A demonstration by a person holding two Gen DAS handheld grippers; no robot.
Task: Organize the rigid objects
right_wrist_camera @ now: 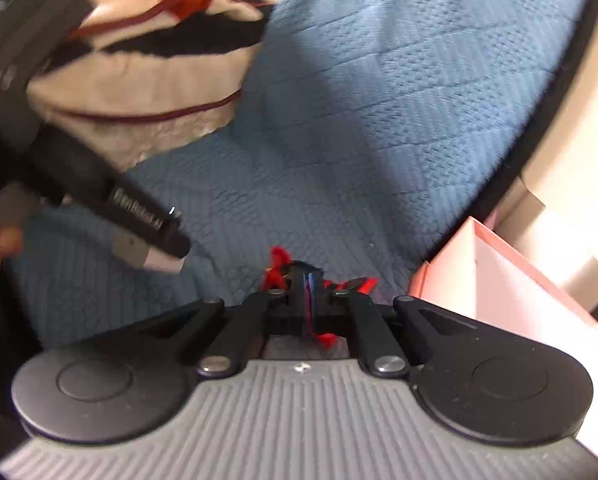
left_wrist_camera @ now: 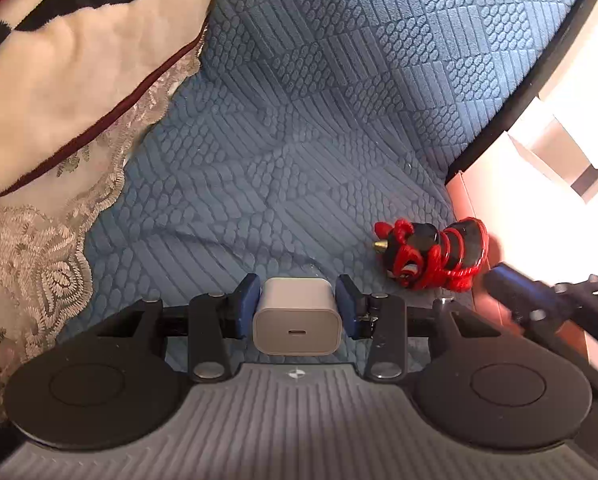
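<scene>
Risk, charger: the white USB charger block sits between the blue pads with only its flat sides caught; a slack squeeze or a sharp tilt could let it slide out onto the blue quilted cover.
Risk, figurine: the red-and-black figurine appears held by a thin part only, so it may twist or drop. In the right wrist view only red scraps show around the closed tips.
Risk, collision: the two tools work close together beside the pink box; a clash is possible.
Left gripper: clenched on the charger block, carried just above the cover.
Right gripper: jaws fully together, pinching the figurine.
Charger position: centred between the left pads.
Figurine position: at the right gripper's tips, just beside the pink box.
</scene>
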